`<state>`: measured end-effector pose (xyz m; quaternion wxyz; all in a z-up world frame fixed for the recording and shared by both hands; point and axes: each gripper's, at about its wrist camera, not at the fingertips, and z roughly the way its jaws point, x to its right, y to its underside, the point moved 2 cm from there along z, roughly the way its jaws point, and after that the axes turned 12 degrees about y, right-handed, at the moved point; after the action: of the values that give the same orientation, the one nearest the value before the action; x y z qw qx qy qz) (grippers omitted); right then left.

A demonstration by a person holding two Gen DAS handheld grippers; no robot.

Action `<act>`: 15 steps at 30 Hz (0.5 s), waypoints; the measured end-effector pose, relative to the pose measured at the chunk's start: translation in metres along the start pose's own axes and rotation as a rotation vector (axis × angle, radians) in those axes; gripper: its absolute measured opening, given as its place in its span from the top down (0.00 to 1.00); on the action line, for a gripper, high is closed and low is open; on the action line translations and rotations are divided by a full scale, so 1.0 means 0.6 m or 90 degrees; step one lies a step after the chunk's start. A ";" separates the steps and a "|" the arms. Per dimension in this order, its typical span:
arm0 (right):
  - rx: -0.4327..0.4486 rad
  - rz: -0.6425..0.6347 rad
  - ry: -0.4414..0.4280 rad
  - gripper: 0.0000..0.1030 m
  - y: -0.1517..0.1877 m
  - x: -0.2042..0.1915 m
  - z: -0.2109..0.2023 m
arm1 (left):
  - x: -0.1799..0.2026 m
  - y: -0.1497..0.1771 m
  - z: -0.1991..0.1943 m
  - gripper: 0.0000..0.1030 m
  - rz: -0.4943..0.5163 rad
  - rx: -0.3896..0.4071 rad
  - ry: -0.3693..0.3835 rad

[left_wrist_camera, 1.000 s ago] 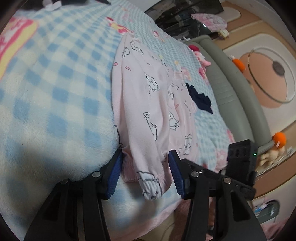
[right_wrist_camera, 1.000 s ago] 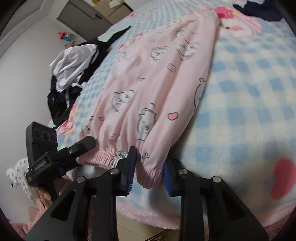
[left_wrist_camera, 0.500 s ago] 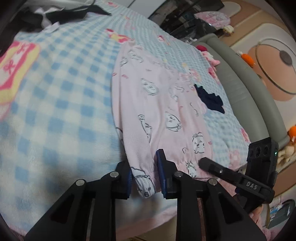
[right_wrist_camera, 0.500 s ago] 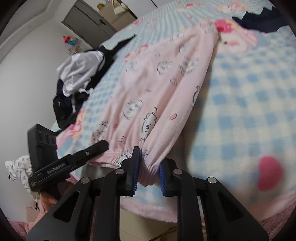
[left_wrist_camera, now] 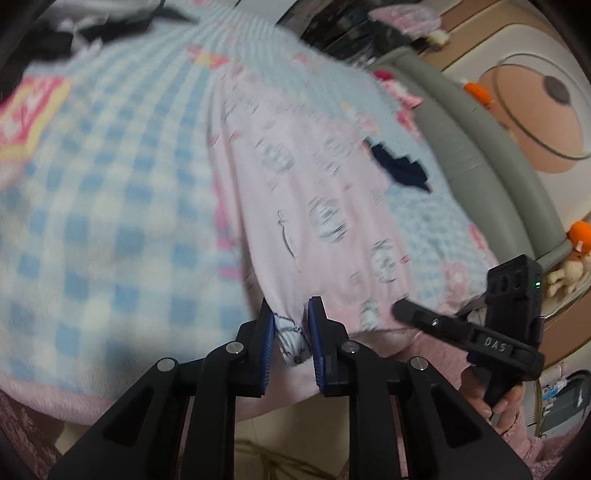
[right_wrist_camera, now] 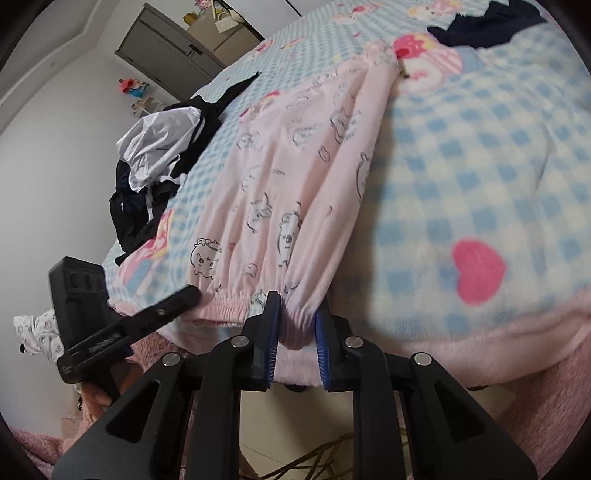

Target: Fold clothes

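Both hems lifted since before, left hand-held gripper (left_wrist_camera: pixel 290 334) closing on pink pyjama (left_wrist_camera: pixel 314 206) cuff, right hand-held gripper (right_wrist_camera: pixel 297 326) clamping waistband

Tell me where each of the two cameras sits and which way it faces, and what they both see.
Left wrist: sits on the left gripper, facing down along its fingers over the blue-and-white checked blanket; jaws closing on the pink cartoon-print fleece garment; the right gripper and a hand show beside it.
Right wrist: sits on the right gripper, facing down over the same bed, clamped on the garment's elastic hem; the left gripper shows beside it.
Shared: garment, blanket, dark navy cloth, each other's gripper.
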<state>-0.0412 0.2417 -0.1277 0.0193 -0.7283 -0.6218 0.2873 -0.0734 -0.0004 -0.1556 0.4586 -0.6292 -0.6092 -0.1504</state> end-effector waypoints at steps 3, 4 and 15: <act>-0.022 0.023 -0.009 0.81 0.003 0.015 0.012 | -0.013 -0.002 -0.005 0.81 -0.023 0.001 0.014; -0.026 0.030 -0.014 0.80 0.003 0.018 0.013 | -0.011 -0.005 -0.010 0.81 -0.019 0.006 0.013; 0.057 -0.006 0.060 0.66 -0.051 0.043 -0.058 | 0.010 -0.097 -0.015 0.60 0.050 0.035 0.022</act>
<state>-0.0518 0.2838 -0.0969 0.0825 -0.7367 -0.6101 0.2797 -0.1215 -0.0127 -0.1233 0.4916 -0.6369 -0.5802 -0.1265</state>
